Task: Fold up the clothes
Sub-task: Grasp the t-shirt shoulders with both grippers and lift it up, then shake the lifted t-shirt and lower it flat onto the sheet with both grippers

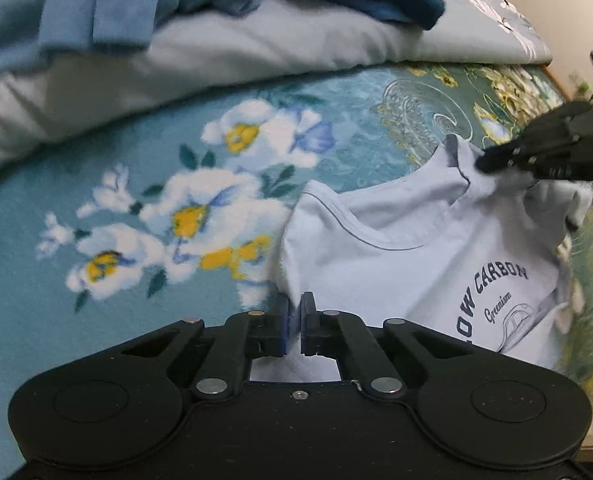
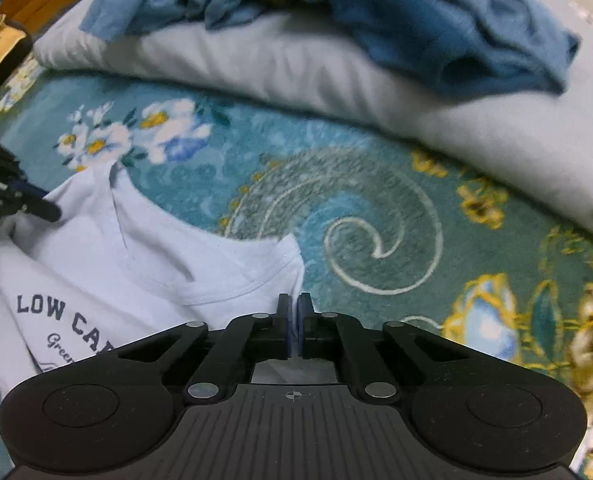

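A pale blue T-shirt with dark lettering is spread on a teal floral blanket covering a bed, in the lower right of the left wrist view and the lower left of the right wrist view. The garment is judged to be light, thin and limp (a cotton knit, by the look of it), so it is expected to sag and crease wherever it is not supported; the shoulder seams either side of the neckline are the sensible holds, since two high points let the body hang straight.

The left hand-held gripper is clenched at the bottom centre of its own view, and pale fabric of the shirt's shoulder edge is pinched between its blue pads. The right hand-held gripper is likewise clamped on the opposite shoulder, beside the collar, with a sliver of cloth seen between the pads. In each view the other gripper is seen at the frame's edge, biting the far shoulder, which is drawn up into a small peak.

A heap of darker blue clothes is left on a grey pillow along the top of both views.
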The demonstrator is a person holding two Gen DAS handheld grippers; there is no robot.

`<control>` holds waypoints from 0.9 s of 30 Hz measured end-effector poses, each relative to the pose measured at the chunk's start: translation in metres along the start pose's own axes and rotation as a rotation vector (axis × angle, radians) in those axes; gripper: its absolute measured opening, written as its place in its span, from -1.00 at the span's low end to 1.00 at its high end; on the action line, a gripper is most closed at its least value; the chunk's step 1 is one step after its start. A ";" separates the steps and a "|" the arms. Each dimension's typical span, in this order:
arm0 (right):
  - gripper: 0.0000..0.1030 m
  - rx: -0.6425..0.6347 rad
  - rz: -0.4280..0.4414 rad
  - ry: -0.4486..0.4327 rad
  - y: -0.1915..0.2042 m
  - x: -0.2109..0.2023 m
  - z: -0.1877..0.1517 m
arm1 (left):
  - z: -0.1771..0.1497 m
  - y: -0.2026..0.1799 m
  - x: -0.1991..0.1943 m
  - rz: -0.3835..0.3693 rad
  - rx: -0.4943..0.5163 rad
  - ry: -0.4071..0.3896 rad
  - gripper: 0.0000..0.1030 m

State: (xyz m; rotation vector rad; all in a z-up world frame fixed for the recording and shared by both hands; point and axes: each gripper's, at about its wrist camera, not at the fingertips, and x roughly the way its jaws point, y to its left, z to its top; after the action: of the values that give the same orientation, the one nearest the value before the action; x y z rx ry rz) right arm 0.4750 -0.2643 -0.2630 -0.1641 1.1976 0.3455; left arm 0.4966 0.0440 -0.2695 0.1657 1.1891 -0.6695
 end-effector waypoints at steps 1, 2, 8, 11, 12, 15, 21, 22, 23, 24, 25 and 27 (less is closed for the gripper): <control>-0.98 0.011 -0.021 -0.026 0.001 -0.007 -0.001 | -0.001 -0.004 -0.007 0.030 -0.008 -0.030 -0.97; -0.98 0.024 -0.038 -0.054 0.001 -0.016 -0.002 | -0.001 -0.006 -0.014 0.053 -0.024 -0.062 -0.97; -0.99 0.066 -0.108 -0.222 0.006 -0.073 -0.005 | 0.000 -0.030 -0.072 0.182 -0.034 -0.239 -0.97; -0.99 0.085 -0.148 -0.314 0.012 -0.107 -0.005 | 0.005 -0.051 -0.111 0.246 0.008 -0.337 -0.97; -0.99 0.087 -0.166 -0.347 0.015 -0.120 -0.005 | 0.007 -0.058 -0.125 0.260 0.024 -0.369 -0.97; -0.99 0.106 -0.216 -0.436 0.022 -0.156 -0.004 | 0.011 -0.078 -0.166 0.279 0.071 -0.461 -0.97; -0.99 0.138 -0.326 -0.602 0.049 -0.245 -0.002 | 0.004 -0.111 -0.243 0.287 0.179 -0.615 -0.97; -0.99 0.139 -0.340 -0.624 0.056 -0.259 -0.003 | 0.001 -0.115 -0.257 0.288 0.188 -0.636 -0.97; -0.99 0.140 -0.357 -0.651 0.065 -0.275 -0.006 | -0.002 -0.119 -0.271 0.290 0.195 -0.661 -0.97; -0.99 0.139 -0.372 -0.675 0.074 -0.290 -0.008 | -0.008 -0.124 -0.287 0.289 0.205 -0.686 -0.97; -0.99 0.137 -0.384 -0.691 0.082 -0.302 -0.011 | -0.012 -0.127 -0.300 0.289 0.217 -0.704 -0.97; -0.99 0.140 -0.400 -0.735 0.099 -0.329 -0.018 | -0.025 -0.137 -0.329 0.300 0.250 -0.744 -0.97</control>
State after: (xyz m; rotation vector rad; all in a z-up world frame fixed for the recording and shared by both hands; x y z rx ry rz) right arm 0.3191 -0.2347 0.0425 -0.1337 0.4403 -0.0412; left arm 0.3319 0.0757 0.0459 0.2693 0.3538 -0.5387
